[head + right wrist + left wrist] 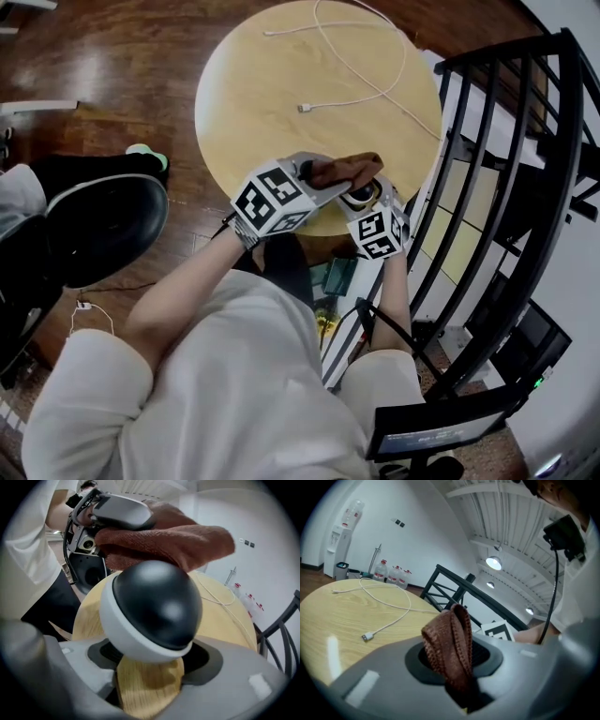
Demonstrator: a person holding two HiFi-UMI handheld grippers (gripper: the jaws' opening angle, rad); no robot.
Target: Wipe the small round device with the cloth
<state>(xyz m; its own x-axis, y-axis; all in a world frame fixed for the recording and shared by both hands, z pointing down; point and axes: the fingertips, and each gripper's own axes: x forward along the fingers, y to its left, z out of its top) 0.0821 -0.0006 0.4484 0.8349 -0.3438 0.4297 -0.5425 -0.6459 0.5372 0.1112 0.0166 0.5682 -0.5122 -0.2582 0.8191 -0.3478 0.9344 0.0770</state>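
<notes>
Far left of the head view: a black chair (98,225) on dark wood floor (112,56). Centre: a round pale-wood desk (272,84), with a white cable (370,80) looped across its upper part and ending in a plug near mid-desk. At the desk's lower edge, left tongs (314,173) clamped shut on a brown cloth (349,170), folded and reaching rightward onto the small round device (360,194). Just right of that, right tongs (367,201) closed on the device at its white lower part, seemingly lifted clear of the desk, though hard to tell from so steep an angle. Black-and-white square marker patterns on both cubes (272,199). Further right, a black railing (511,178).

Only in the left gripper view:
- Cloth standing up as a ribbed loop from between the pinched jaws.
- At upper left, a white water dispenser (340,545).
- Right of it, a row of water bottles (393,573), label print too small to read.
- At right, a corner of the other cube's marker just behind the cloth.

Only in the right gripper view:
- Device as a glossy black dome over a white rim, filling the middle of the frame.
- Cloth pressed onto its top, touching.
- Grey shell of the left tongs above the cloth at upper left.
- Bare desk wood between the jaws beneath the device.
</notes>
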